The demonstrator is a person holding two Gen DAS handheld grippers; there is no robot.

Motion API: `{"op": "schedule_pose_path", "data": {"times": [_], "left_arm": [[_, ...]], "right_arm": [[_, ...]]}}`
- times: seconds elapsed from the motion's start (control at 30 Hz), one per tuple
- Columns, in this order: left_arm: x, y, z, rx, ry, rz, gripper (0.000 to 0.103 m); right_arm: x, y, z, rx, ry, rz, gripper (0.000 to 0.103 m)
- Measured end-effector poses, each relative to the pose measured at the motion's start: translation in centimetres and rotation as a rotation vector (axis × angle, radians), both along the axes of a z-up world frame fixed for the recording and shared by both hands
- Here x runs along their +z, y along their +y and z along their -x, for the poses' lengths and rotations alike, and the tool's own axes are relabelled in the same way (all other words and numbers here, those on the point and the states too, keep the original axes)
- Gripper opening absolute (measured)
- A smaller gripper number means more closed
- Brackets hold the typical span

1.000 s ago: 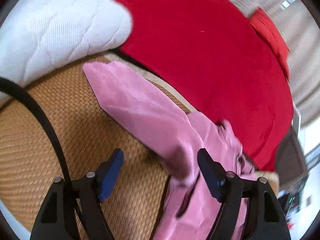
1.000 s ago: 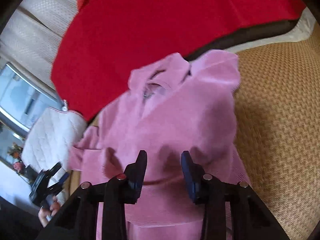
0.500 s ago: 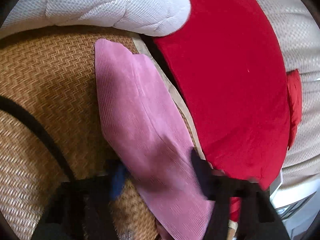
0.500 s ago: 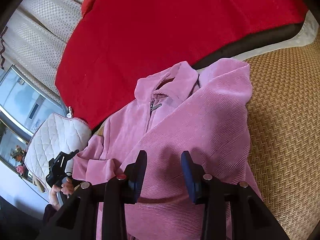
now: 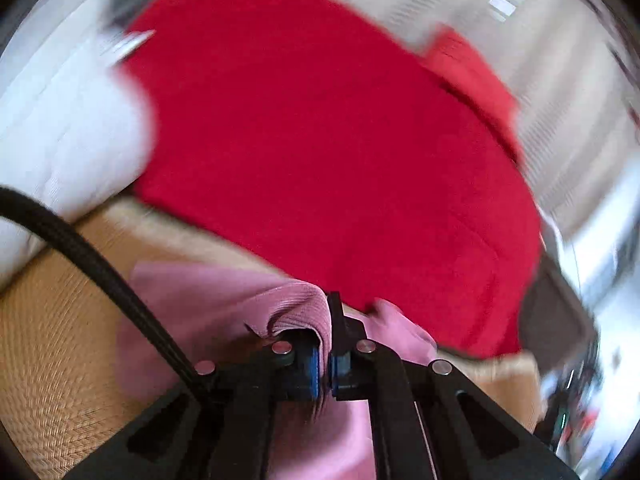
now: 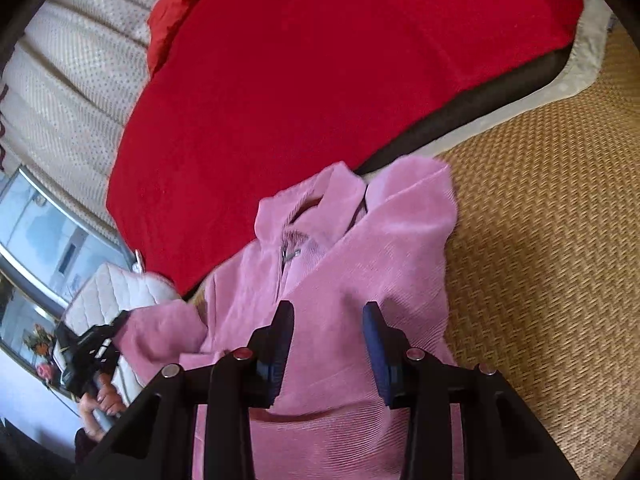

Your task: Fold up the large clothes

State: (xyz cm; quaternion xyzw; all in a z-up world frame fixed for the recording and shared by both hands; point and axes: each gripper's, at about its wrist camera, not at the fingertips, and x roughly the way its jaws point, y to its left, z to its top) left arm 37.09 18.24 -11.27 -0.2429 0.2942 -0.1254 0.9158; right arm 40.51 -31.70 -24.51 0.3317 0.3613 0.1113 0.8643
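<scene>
A pink corduroy jacket (image 6: 360, 248) with a collar and zip lies on a woven straw mat (image 6: 552, 208); its right sleeve is folded across the front. My right gripper (image 6: 326, 312) is open and empty, hovering just above the jacket's chest. My left gripper (image 5: 325, 320) is shut on the pink sleeve (image 5: 224, 300), pinching a fold of cloth between its blue pads. The left wrist view is motion-blurred. The left gripper also shows in the right wrist view (image 6: 86, 354), at the end of the left sleeve.
A large red blanket (image 6: 320, 60) lies beyond the jacket's collar. A white quilted cushion (image 5: 60, 132) sits at the left. A black cable (image 5: 92, 264) crosses the left wrist view. A cream ribbed cover (image 6: 68, 80) lies behind the blanket.
My left gripper has closed on the pink sleeve and is moving fast with it. The right gripper stays open above the jacket, nearly still.
</scene>
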Motion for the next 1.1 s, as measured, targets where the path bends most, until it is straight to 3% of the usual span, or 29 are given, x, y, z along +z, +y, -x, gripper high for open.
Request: {"op": "schedule_pose_path", "data": {"times": [0.13,0.23,0.27,0.33,0.37,0.43,0.47,0.5,0.63,0.77,0.9,0.97,1.1], "left_arm": [[2.5,-11.5,3.1,-0.265,-0.069,-0.279,0.003],[0.0,-19.8,6.2,-0.459,-0.02,-0.478,0.004],[-1.6,-21.7,6.7,-0.507,0.006,-0.543,0.011],[-4.7,-24.9,8.7,-0.587,0.051,-0.643,0.036],[-5.9,-25.2,9.9,-0.6,0.059,-0.659,0.053],[-6.7,-24.8,11.5,-0.615,0.055,-0.658,0.061],[-6.6,-24.1,12.1,-0.62,0.05,-0.645,0.062],[-6.4,-23.0,11.8,-0.617,0.051,-0.631,0.063],[-4.6,-18.4,11.3,-0.54,0.057,-0.47,0.078],[-2.9,-12.5,9.3,-0.411,0.116,-0.189,0.081],[-4.8,-10.3,6.0,-0.367,0.288,0.137,0.081],[-6.4,-11.0,4.6,-0.357,0.342,0.238,0.081],[-7.8,-12.8,2.7,-0.335,0.412,0.309,0.081]], "right_arm": [[0.8,-1.6,0.7,-0.038,-0.022,-0.027,0.039],[1.2,-2.9,1.2,-0.065,-0.035,-0.056,0.039],[1.4,-3.3,1.4,-0.074,-0.038,-0.065,0.039],[1.6,-4.0,1.6,-0.079,-0.037,-0.084,0.04],[1.6,-4.2,1.6,-0.077,-0.032,-0.092,0.04],[1.5,-4.4,1.6,-0.075,-0.017,-0.103,0.045],[1.4,-4.5,1.7,-0.074,-0.01,-0.114,0.064],[1.3,-4.6,1.8,-0.078,-0.007,-0.124,0.07],[1.5,-4.0,1.7,-0.045,-0.021,-0.141,0.071],[1.3,-2.3,1.0,0.028,-0.016,-0.133,0.071],[1.0,-1.2,0.8,0.041,-0.005,-0.099,0.071],[0.9,-1.3,0.8,0.039,-0.002,-0.104,0.071],[1.1,-1.6,0.9,0.026,-0.005,-0.105,0.071]]}}
